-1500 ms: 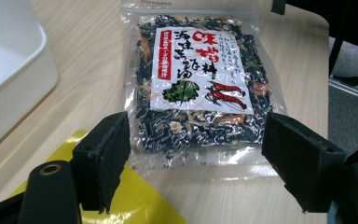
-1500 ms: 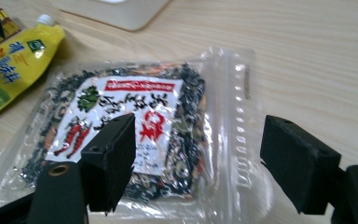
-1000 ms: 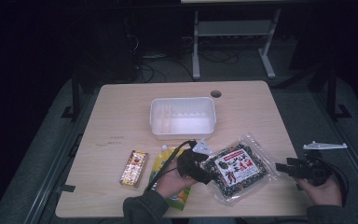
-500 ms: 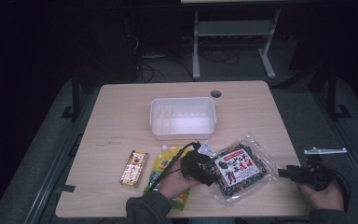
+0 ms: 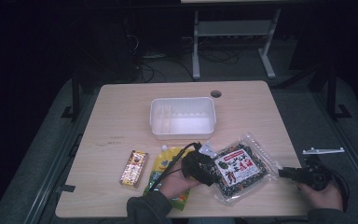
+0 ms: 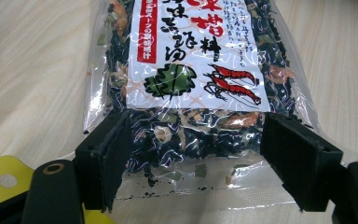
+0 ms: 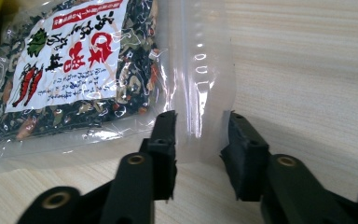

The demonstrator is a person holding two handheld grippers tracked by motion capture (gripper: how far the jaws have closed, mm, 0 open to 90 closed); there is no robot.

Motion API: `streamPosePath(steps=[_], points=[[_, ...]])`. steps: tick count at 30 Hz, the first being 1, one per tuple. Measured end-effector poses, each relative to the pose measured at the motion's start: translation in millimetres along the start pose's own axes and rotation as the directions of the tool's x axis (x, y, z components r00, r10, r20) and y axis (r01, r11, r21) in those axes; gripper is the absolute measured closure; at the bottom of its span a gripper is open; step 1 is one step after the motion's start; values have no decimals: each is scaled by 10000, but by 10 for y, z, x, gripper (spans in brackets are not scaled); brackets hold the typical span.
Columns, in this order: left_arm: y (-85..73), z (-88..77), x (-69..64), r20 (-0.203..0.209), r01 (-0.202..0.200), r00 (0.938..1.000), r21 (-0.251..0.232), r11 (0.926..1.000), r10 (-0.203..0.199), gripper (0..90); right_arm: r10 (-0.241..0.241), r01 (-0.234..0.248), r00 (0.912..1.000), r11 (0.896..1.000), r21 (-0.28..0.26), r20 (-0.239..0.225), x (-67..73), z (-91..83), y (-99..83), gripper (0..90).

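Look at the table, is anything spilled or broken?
Nothing looks spilled or broken. The seaweed bag lies sealed but crooked on the table, between the left claw and right claw. The white tub stands upright.

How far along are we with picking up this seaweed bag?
Nothing looks done yet: the white bin is empty, and the bag, yellow pouch and snack packet lie on the table. In hand: the left claw straddles the bag's end, open; the right claw has just been closing around its clear edge, not yet pinching. Left: grip and lift.
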State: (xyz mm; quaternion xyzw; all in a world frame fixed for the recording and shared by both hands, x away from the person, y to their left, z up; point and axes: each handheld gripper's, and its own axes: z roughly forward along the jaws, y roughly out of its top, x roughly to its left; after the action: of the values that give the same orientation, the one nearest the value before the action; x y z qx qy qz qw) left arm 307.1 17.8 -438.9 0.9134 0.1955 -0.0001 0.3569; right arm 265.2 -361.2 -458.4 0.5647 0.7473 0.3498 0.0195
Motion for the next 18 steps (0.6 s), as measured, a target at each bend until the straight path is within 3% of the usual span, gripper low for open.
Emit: streamPosePath(steps=[10,18], points=[[9,-21,32,-26,48,10000,-49,10000,-48,244,80,-81,9999,9999,-95,-102,-24,-35,7,869],[15,-30,48,-14,103,9999,-98,9999,-103,244,70,-76,9998,9994,-329,-169,-9,-90,24,895]])
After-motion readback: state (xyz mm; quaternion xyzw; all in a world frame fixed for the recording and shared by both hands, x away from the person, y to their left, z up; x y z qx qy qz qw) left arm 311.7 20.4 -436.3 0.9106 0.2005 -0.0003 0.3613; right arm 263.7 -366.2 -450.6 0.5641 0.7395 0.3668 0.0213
